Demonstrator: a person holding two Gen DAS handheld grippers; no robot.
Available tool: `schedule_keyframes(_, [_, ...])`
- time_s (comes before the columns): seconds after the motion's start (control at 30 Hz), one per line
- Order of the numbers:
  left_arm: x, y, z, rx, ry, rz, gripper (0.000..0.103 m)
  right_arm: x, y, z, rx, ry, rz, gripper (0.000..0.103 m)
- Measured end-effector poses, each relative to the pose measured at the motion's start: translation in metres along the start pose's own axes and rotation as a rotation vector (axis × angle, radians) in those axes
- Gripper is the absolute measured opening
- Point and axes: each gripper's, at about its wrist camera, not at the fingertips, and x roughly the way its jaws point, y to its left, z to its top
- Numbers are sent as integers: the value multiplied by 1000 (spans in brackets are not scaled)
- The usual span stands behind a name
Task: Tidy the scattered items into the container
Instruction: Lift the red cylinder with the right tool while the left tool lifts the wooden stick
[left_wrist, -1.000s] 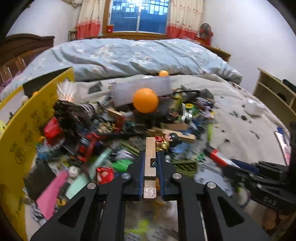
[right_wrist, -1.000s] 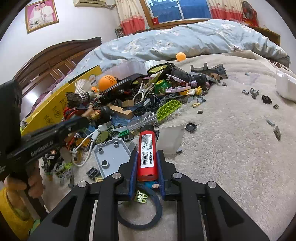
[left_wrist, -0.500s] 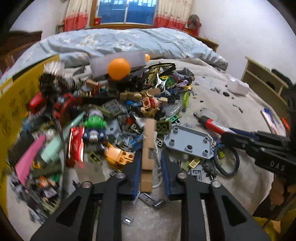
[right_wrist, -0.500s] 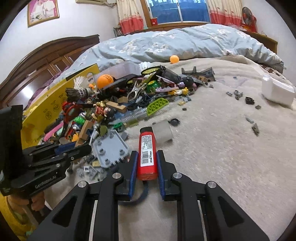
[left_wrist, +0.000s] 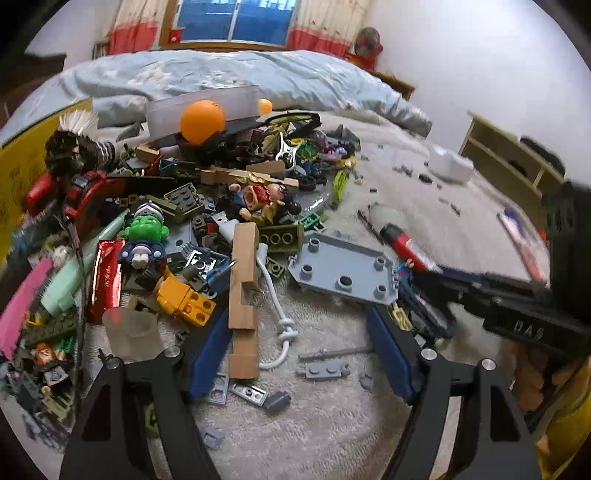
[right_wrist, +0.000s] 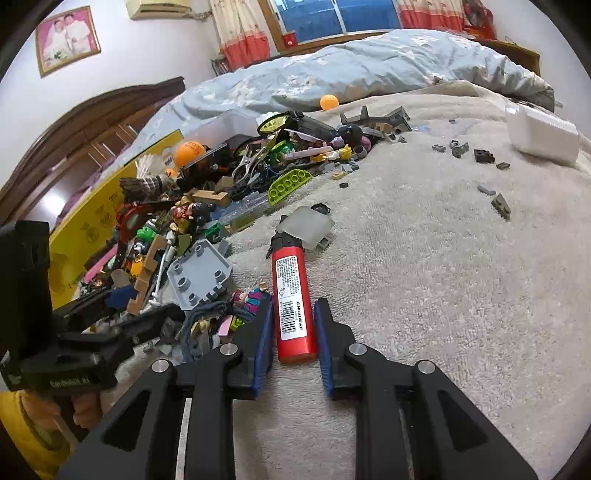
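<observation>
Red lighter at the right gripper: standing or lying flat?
Lying flat. The red lighter rests lengthwise on the beige blanket, black cap pointing away, between the right gripper's open jaws.

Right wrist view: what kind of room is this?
Almost certainly a home bedroom. The toys lie on a beige blanket spread over a bed, with a rumpled blue duvet behind, a dark wooden headboard at the left, a framed portrait on the wall, and a curtained window.
</observation>
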Motion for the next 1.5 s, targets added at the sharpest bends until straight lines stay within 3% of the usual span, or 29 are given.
schedule_keyframes(0.1, [-9, -4, 0, -20, -35, 7, 73, 0, 0, 1, -2, 1, 4, 23])
schedule_keyframes(0.17, [-17, 1, 1, -56, -65, -18, 65, -1, 0, 2, 0, 8, 6, 23])
schedule_keyframes(0.3, [-21, 7, 5, -50, -76, 39, 32, -6, 0, 6, 29, 6, 8, 23])
schedule_keyframes(0.37, [-18, 12, 6, -64, -66, 51, 24, -9, 2, 7, 13, -11, -9, 23])
schedule_keyframes(0.7, [-12, 12, 9, -50, -82, 65, 23, -1, 6, 10, -4, -18, -34, 23])
schedule_keyframes(0.83, [-14, 14, 9, -58, -87, 61, 10, -2, 8, 10, -14, -30, -34, 20])
schedule_keyframes(1.13, [-21, 8, 7, -37, -96, 57, 10, -9, 12, 12, -23, -52, -34, 20])
schedule_keyframes(1.5, [-9, 7, 6, -49, -57, 68, 10, 2, 12, 12, -25, -14, -65, 20])
